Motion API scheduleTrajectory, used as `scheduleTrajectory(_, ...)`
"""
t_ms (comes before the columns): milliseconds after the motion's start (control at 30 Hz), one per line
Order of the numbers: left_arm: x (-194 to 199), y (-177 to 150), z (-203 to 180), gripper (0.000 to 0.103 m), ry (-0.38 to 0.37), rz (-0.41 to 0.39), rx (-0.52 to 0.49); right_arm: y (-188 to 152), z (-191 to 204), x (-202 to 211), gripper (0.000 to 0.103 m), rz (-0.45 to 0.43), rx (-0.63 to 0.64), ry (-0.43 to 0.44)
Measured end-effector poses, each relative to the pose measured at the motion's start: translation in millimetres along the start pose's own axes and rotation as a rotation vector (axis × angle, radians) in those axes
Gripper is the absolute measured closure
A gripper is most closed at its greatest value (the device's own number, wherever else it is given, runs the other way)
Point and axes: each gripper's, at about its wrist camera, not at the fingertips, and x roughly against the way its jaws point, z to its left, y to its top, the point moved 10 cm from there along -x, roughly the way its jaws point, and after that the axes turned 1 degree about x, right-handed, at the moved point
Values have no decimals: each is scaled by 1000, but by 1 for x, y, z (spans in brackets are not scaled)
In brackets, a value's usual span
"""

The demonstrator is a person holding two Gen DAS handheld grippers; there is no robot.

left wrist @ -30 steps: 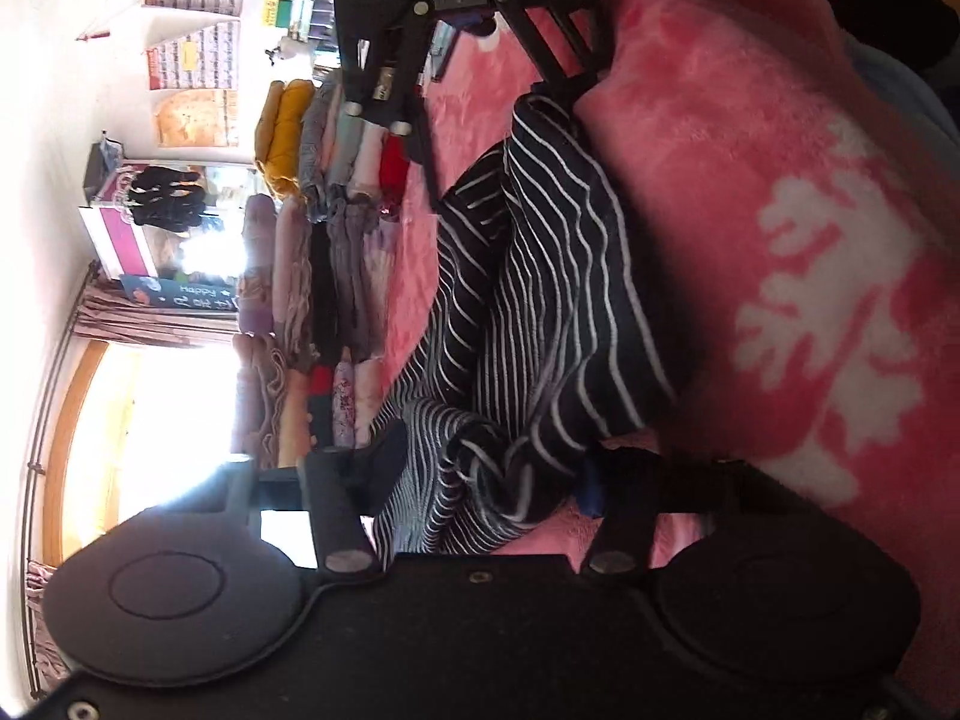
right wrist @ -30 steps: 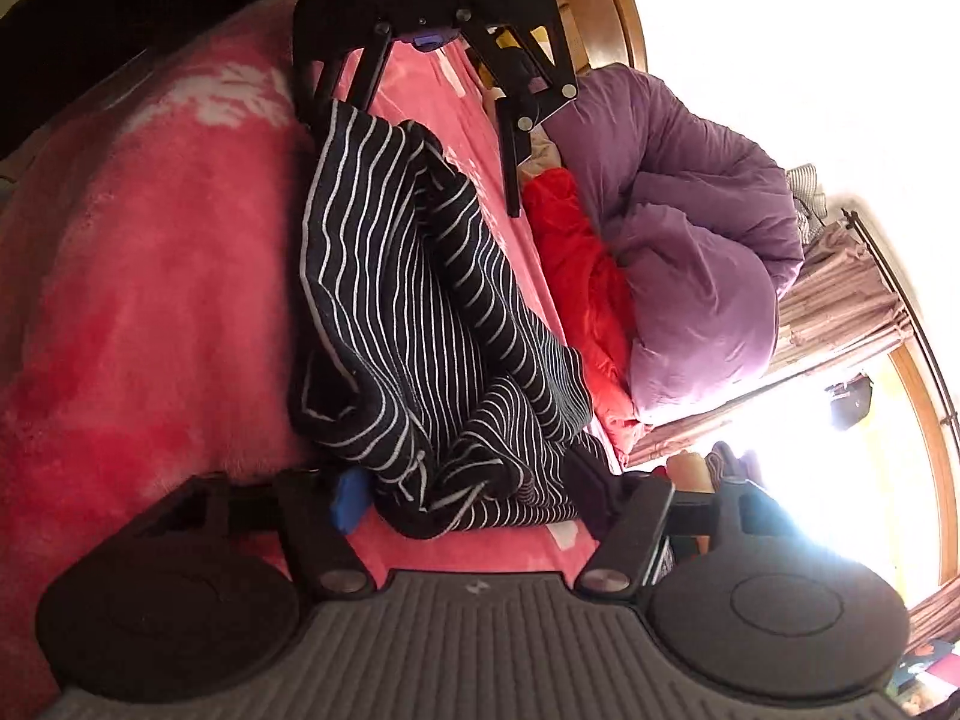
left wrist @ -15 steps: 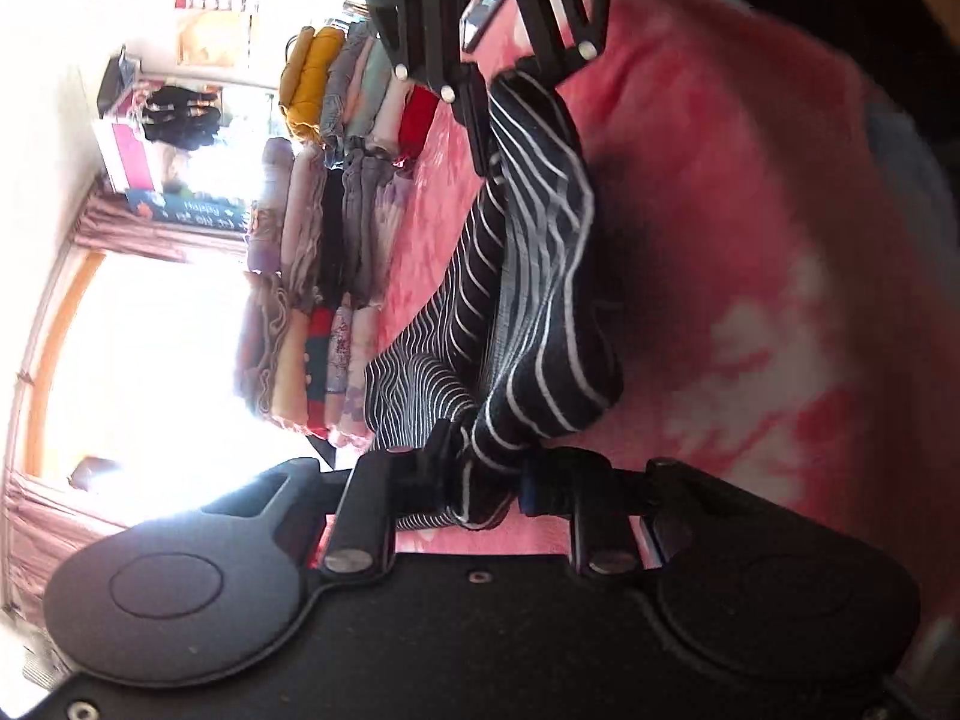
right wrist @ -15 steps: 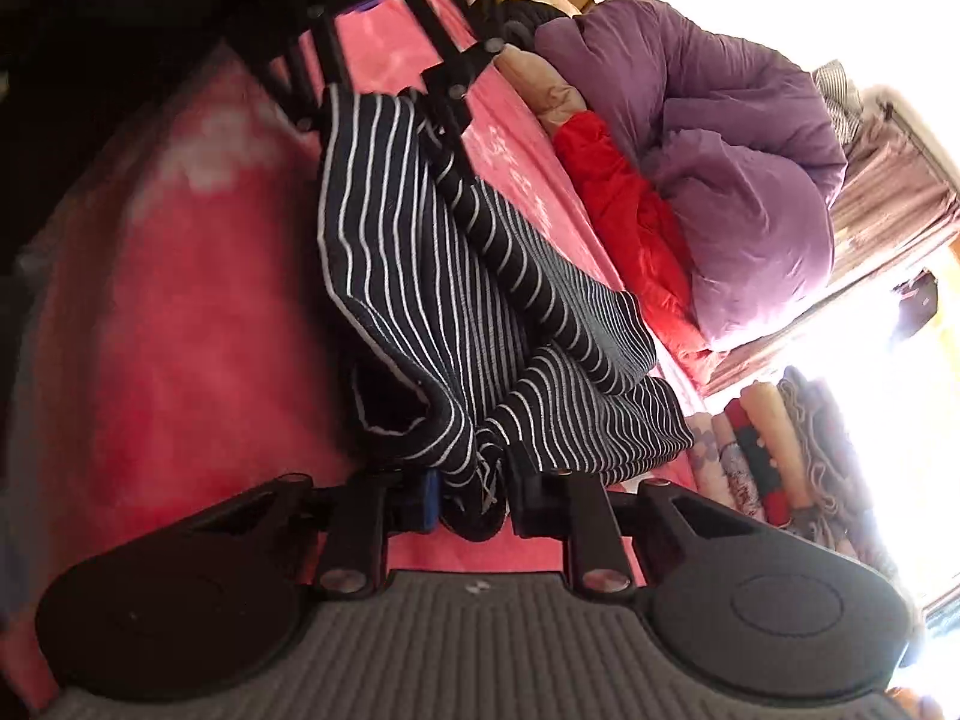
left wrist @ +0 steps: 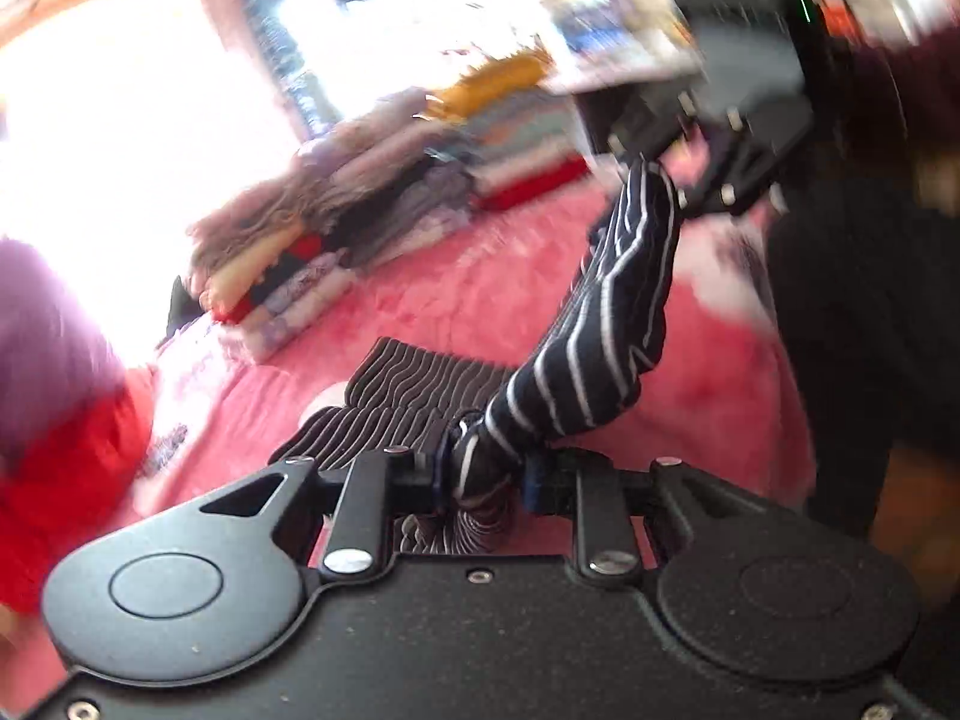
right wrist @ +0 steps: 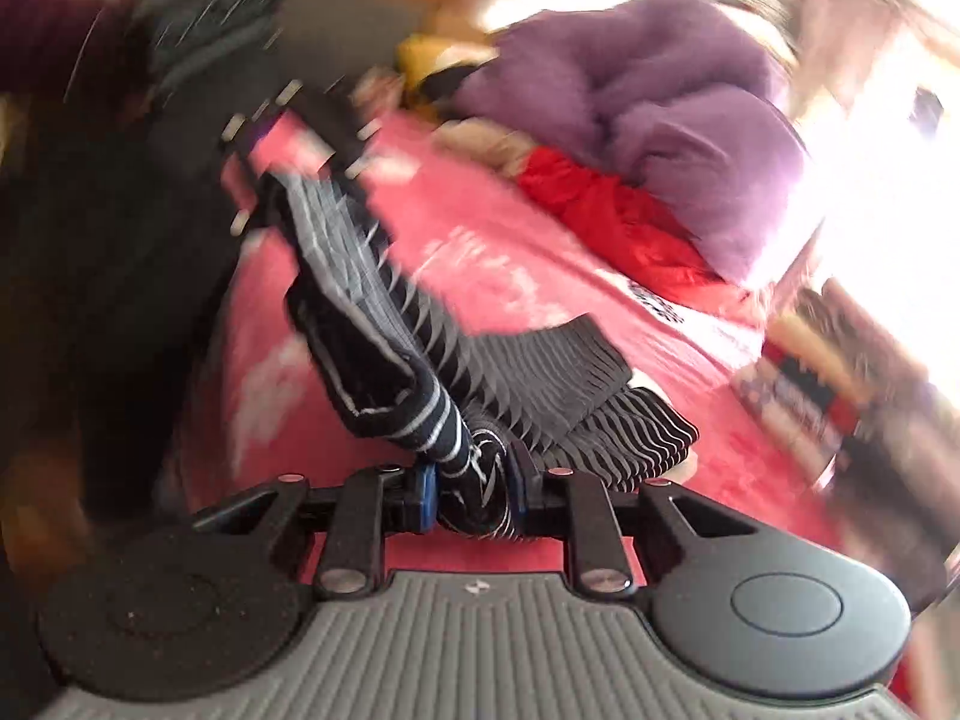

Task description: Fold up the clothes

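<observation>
The striped garment [left wrist: 606, 324], dark navy with thin white stripes, is suspended between the two grippers above the pink blanket [left wrist: 456, 300]. One bunched edge is pinched in the left gripper [left wrist: 486, 474], whose jaws have just been closing and now clamp on the cloth. The opposite end is clamped in the right gripper [right wrist: 471, 495], whose jaws have likewise just been closing on a gathered wad of the fabric. In the left wrist view the right gripper [left wrist: 690, 180] appears at the far end of the garment, with the cloth stretched in a sagging band between the two.

Holding two points of one edge, raised and apart, lets the body of the garment hang and pull straight. This is judged to be preparation for spreading it flat before a fold. The lower part of the garment [right wrist: 576, 396] trails on the blanket, so it is not fully lifted.

No container is in view. Finished items are kept instead as a stack of folded clothes [left wrist: 336, 228] resting directly on the far part of the blanket, beside a bright window. A purple duvet [right wrist: 672, 132] lies heaped at one side of the bed, with a red garment [right wrist: 600, 204] against its lower edge. Both sit well apart from the striped garment. Motion blur hides finer detail in both views.
</observation>
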Motion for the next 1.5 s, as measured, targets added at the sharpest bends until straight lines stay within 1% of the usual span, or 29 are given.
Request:
scheduleTrajectory(33, -3, 6, 13, 81, -10, -18, 70, 4, -15, -1, 79, -27, -70, 11)
scheduleTrajectory(67, -12, 6, 26, 81, -51, -17, 156, 8, -31, -4, 79, -48, -148, 23)
scheduleTrajectory(133, -27, 7, 51, 81, -67, -50, 300, 11, -64, -14, 79, -86, -320, 51)
scheduleTrajectory(167, -39, 4, 64, 81, -91, -49, 388, 10, -79, -21, 79, -100, -399, 65)
scheduleTrajectory(200, -49, 1, 78, 81, -87, -56, 461, 9, -95, -29, 79, -115, -479, 79)
scheduleTrajectory(333, -92, -19, 120, 82, -123, -54, 758, -11, -149, -70, 79, -179, -811, 142)
scheduleTrajectory(433, -122, -36, 138, 82, -149, -47, 924, -32, -179, -108, 79, -205, -998, 133)
scheduleTrajectory(567, -149, -74, 143, 82, -168, -4, 1138, -70, -187, -150, 78, -186, -1155, 88)
scheduleTrajectory(633, -155, -91, 143, 81, -167, 28, 1242, -86, -185, -160, 75, -184, -1226, 88)
scheduleTrajectory(667, -155, -94, 144, 78, -171, 29, 1278, -93, -186, -163, 74, -185, -1263, 84)
scheduleTrajectory(700, -148, -92, 147, 70, -172, 13, 1299, -98, -186, -163, 70, -201, -1305, 96)
scheduleTrajectory(733, -141, -89, 149, 53, -171, -7, 1313, -102, -187, -163, 67, -218, -1347, 105)
scheduleTrajectory(767, -134, -88, 150, 47, -168, -26, 1327, -104, -189, -160, 60, -233, -1379, 101)
scheduleTrajectory(800, -127, -86, 150, 44, -164, -45, 1341, -105, -190, -156, 53, -244, -1396, 92)
scheduleTrajectory(867, -124, -86, 146, 44, -151, -45, 1331, -102, -187, -145, 47, -262, -1384, 88)
scheduleTrajectory(900, -122, -86, 144, 46, -144, -45, 1325, -99, -183, -141, 47, -257, -1356, 83)
scheduleTrajectory(967, -125, -83, 142, 74, -132, -43, 1306, -92, -172, -140, 48, -225, -1273, 76)
scheduleTrajectory(1000, -126, -82, 142, 85, -125, -52, 1300, -89, -166, -143, 56, -206, -1226, 70)
scheduleTrajectory(1033, -126, -80, 143, 88, -119, -62, 1294, -86, -161, -145, 70, -190, -1182, 64)
scheduleTrajectory(1067, -127, -79, 144, 89, -112, -71, 1287, -81, -159, -147, 94, -195, -1155, 64)
scheduleTrajectory(1133, -118, -66, 155, 90, -108, -153, 1264, -72, -155, -152, 94, -211, -1102, 63)
scheduleTrajectory(1200, -110, -56, 167, 90, -104, -220, 1240, -60, -163, -144, 94, -300, -1080, 53)
scheduleTrajectory(1267, -116, -59, 174, 90, -99, -214, 1248, -45, -174, -130, 94, -430, -1044, 57)
scheduleTrajectory(1333, -139, -77, 171, 90, -73, -99, 1243, -41, -182, -134, 94, -440, -1008, 46)
scheduleTrajectory(1367, -150, -88, 169, 90, -75, -53, 1254, -48, -186, -145, 94, -405, -1040, 62)
scheduleTrajectory(1400, -157, -96, 168, 89, -69, -25, 1269, -60, -189, -162, 93, -343, -1094, 85)
scheduleTrajectory(1433, -159, -99, 169, 87, -65, -20, 1281, -75, -190, -177, 93, -269, -1147, 82)
scheduleTrajectory(1467, -157, -97, 170, 85, -71, -30, 1286, -84, -190, -184, 91, -239, -1179, 77)
scheduleTrajectory(1500, -154, -94, 172, 80, -70, -43, 1281, -92, -190, -190, 88, -214, -1208, 74)
